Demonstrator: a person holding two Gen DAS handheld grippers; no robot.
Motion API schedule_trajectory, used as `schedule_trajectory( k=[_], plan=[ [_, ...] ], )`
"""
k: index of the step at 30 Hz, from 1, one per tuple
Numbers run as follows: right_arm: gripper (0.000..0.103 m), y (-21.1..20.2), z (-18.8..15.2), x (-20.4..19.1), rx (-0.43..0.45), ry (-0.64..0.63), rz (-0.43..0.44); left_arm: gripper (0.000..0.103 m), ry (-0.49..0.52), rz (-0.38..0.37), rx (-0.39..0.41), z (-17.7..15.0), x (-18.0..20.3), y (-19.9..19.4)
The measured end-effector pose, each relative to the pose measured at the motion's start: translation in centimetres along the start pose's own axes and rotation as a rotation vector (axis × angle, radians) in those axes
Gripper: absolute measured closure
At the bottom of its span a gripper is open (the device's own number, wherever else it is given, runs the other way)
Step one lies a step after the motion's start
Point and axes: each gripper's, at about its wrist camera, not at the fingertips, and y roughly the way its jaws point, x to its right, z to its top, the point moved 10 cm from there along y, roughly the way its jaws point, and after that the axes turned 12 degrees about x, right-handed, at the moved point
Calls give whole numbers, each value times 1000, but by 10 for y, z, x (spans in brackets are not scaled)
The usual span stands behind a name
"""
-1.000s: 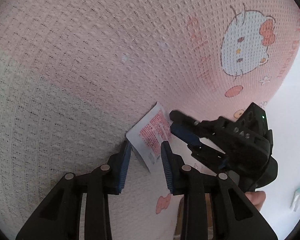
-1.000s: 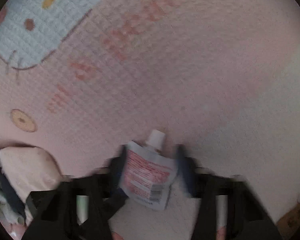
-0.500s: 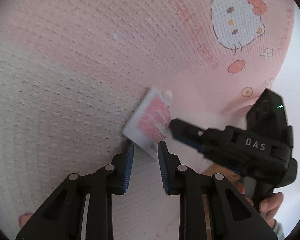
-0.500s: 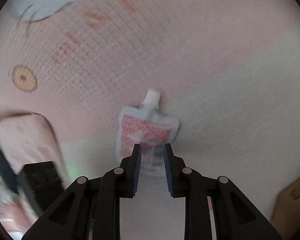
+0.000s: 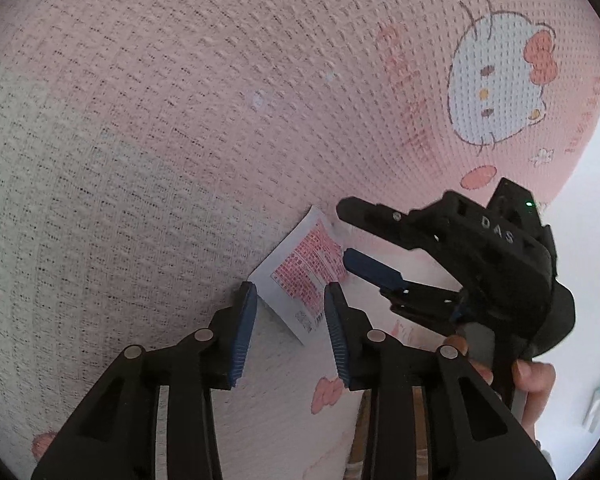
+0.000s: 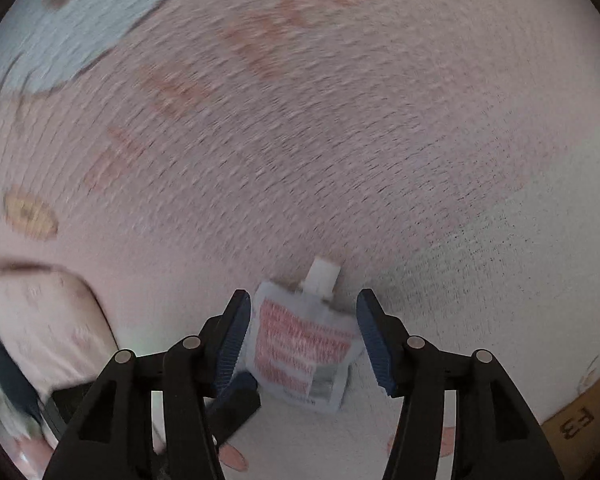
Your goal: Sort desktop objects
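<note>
A small white pouch with red print and a white spout (image 5: pixel 306 276) lies flat on the pink and white woven cloth (image 5: pixel 180 140). My left gripper (image 5: pixel 290 300) is open, its fingertips on either side of the pouch's lower end. My right gripper (image 5: pixel 342 232) reaches in from the right, open around the spout end. In the right wrist view the pouch (image 6: pixel 304 340) lies between my open right gripper's (image 6: pixel 302 308) fingers, spout pointing away. A left gripper fingertip (image 6: pixel 236 394) shows at its lower left corner.
The cloth carries a white cartoon cat face (image 5: pixel 496 92) and red lettering. A pale pink soft object (image 6: pixel 40 320) lies at the left in the right wrist view. A brown cardboard edge (image 6: pixel 576 420) shows at the lower right.
Both grippers have opened wider than half a second ago and moved in closer around the pouch. The pouch still lies on the cloth.
</note>
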Motion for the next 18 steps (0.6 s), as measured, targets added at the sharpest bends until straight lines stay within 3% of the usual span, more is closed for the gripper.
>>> schedule_trajectory(
  k=[3, 5, 6, 13, 16, 18],
  plan=[
    [52, 6, 1, 1, -10, 43, 4, 66, -11, 6, -8, -1, 8, 7],
    [69, 7, 0, 1, -2, -3, -31, 63, -23, 8, -17, -5, 9, 8],
    [71, 8, -4, -2, 2, -20, -52, 63, -30, 10, -19, -7, 9, 8],
    [81, 11, -19, 0, -45, 55, -71, 61, -3, 15, -21, -20, 16, 12],
    [81, 11, -37, -7, -54, 9, -97, 75, 34, 72, 24, -21, 14, 8],
    [81, 10, -46, -10, -62, -12, -105, 80, 33, 82, 13, -25, 13, 7]
  ],
)
